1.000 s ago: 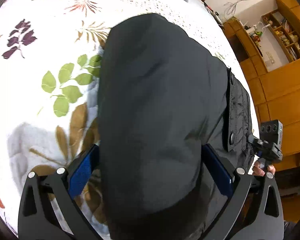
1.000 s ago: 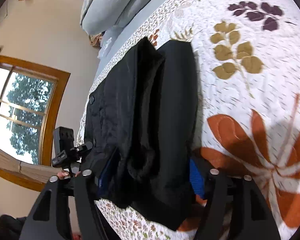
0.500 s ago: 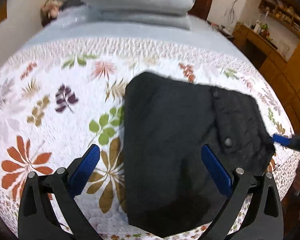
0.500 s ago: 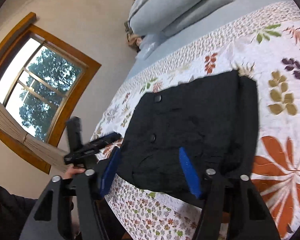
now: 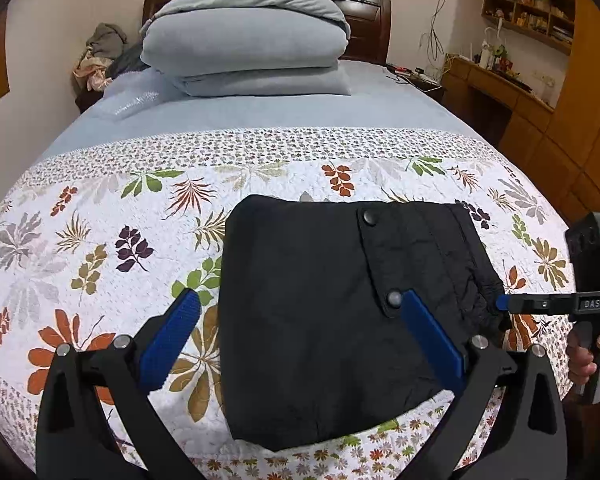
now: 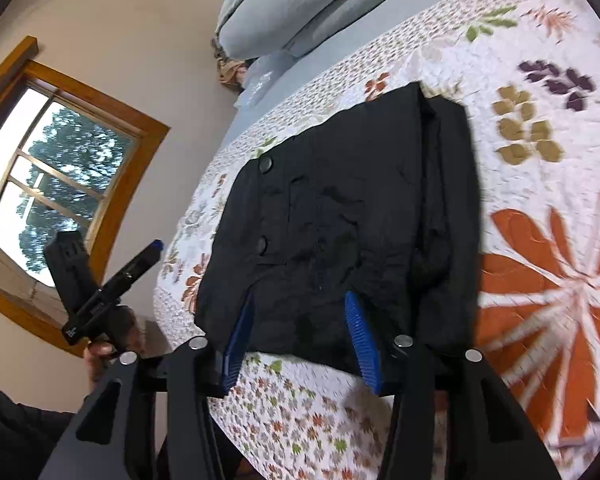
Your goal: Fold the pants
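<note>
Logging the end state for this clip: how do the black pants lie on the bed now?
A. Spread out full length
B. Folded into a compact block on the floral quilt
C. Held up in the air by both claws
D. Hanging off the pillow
B: the pants lie as a squarish folded block on the quilt, with both claws open.

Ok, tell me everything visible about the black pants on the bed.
The black pants lie folded into a compact, roughly square bundle near the foot edge of the floral quilt. The fabric looks thin, matte and slightly wrinkled. A flap with two round snaps faces up. Neither gripper holds them.
</note>
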`<action>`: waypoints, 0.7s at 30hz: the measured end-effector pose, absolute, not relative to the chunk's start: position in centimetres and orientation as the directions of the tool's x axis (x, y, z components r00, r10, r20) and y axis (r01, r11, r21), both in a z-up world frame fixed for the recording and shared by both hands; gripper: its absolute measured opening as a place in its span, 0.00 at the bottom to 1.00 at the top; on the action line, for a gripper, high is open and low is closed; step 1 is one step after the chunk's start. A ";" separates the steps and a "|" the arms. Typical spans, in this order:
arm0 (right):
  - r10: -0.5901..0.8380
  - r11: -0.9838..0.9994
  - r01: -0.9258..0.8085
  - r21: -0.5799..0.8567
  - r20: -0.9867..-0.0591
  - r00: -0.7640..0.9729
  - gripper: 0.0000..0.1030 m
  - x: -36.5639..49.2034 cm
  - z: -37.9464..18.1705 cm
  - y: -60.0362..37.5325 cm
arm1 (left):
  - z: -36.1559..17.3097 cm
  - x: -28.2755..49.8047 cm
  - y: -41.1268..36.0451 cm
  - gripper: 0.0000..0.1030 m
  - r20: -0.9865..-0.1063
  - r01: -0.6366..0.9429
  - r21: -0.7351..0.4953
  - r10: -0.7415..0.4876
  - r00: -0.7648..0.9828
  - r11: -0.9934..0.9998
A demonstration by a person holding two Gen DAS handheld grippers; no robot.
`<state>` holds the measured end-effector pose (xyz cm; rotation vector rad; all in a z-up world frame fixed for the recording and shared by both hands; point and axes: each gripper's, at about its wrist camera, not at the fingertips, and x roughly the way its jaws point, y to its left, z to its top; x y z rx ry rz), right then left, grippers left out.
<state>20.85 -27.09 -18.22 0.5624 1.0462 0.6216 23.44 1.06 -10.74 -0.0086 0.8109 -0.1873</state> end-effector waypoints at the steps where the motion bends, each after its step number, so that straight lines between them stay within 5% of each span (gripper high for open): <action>1: 0.661 0.737 -0.183 0.651 -0.639 0.393 0.59 20.1 -17.3 -27.2 | -10.5 23.2 1.1 0.98 -0.723 0.159 -0.074 -0.163 0.672 0.985; 9: 0.559 0.825 -0.273 0.495 -0.636 0.532 0.72 16.6 -11.0 -24.0 | -8.4 20.3 0.2 0.98 -0.693 0.159 -0.050 -0.149 0.705 0.986; 15: 0.452 0.891 -0.219 0.398 -0.725 0.519 0.72 17.7 -13.9 -23.4 | -10.8 20.8 0.3 0.98 -0.737 0.137 -0.048 -0.127 0.664 0.989; 21: 0.455 0.877 -0.099 0.470 -0.748 0.483 0.77 18.2 -17.4 -26.6 | -14.5 21.7 1.6 0.98 -0.788 0.106 -0.009 -0.072 0.611 0.994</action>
